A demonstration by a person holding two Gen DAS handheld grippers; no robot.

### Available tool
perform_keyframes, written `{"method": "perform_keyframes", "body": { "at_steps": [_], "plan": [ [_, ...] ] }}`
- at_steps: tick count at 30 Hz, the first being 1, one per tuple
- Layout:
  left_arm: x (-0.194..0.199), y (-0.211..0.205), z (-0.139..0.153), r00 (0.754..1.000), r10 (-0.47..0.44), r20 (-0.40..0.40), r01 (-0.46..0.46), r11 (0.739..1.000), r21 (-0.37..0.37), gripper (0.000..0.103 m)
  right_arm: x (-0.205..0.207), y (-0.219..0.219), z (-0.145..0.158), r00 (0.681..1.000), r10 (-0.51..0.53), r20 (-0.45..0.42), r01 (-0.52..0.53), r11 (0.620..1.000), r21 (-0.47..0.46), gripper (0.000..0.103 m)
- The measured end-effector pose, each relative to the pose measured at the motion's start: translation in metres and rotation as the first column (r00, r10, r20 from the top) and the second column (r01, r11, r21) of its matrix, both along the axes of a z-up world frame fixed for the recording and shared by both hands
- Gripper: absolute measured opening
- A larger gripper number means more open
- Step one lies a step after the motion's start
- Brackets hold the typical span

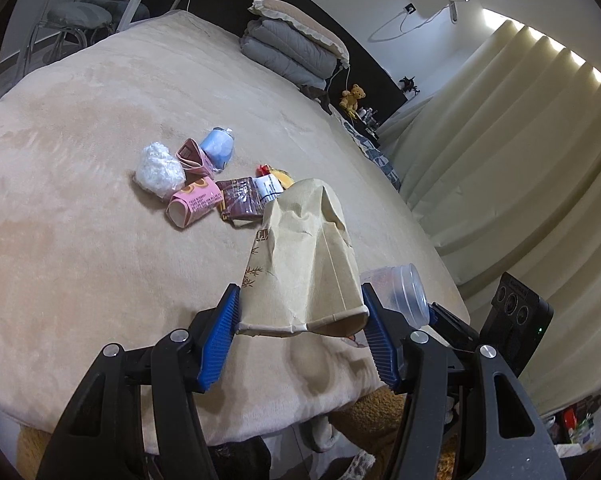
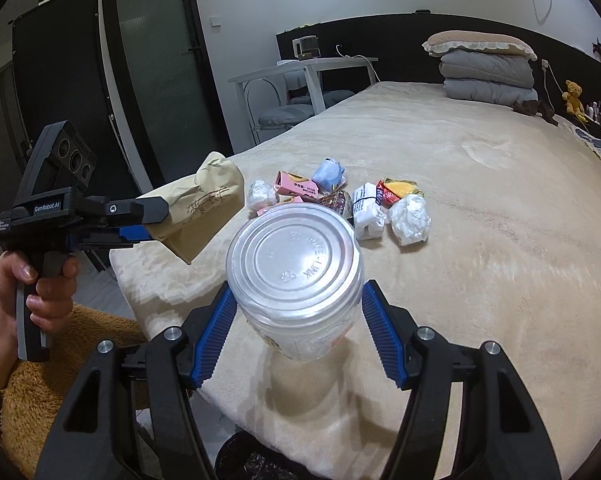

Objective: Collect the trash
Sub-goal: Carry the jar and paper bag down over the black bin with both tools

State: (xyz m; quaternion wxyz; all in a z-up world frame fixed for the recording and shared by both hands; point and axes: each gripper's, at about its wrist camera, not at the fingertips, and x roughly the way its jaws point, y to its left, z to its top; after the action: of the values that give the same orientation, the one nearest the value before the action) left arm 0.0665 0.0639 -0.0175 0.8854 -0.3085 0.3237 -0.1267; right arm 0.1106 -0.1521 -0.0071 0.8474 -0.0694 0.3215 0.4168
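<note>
My left gripper [image 1: 300,320] is shut on a crushed tan paper cup [image 1: 304,256], held above the near edge of the bed; the cup also shows in the right wrist view [image 2: 204,208]. My right gripper [image 2: 296,304] is shut on a clear plastic jar [image 2: 296,272], its base facing the camera; the jar also shows in the left wrist view [image 1: 404,294]. A pile of trash lies on the bed: pink cartons [image 1: 192,204], a blue cup [image 1: 218,146], crumpled clear plastic [image 1: 158,170], a brown wrapper [image 1: 240,200], a white packet [image 2: 366,208] and a red-yellow wrapper [image 2: 398,190].
The beige bed cover [image 1: 100,240] fills both views. Folded grey quilts and a pillow [image 2: 486,68] sit at the headboard. A dark trash bin [image 2: 256,460] stands below the bed's near edge. A white table and chairs [image 2: 300,80] stand beside the bed. Curtains [image 1: 520,140] hang at the right.
</note>
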Motion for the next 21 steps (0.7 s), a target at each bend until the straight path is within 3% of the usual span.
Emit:
{"method": "perform_keyframes", "body": {
  "at_steps": [12, 21],
  "plan": [
    [-0.041, -0.048, -0.02, 0.993, -0.119, -0.005, 0.119, 0.99, 0.07, 0.057, -0.044, -0.024, -0.011, 0.997, 0.001, -0.071, 0.0, 1.0, 0.016, 0.065],
    [-0.068, -0.063, -0.038, 0.987, -0.157, -0.044, 0.16, 0.984, 0.074, 0.057, -0.063, -0.034, -0.029, 0.986, 0.014, -0.166, -0.014, 1.0, 0.002, 0.065]
  ]
}}
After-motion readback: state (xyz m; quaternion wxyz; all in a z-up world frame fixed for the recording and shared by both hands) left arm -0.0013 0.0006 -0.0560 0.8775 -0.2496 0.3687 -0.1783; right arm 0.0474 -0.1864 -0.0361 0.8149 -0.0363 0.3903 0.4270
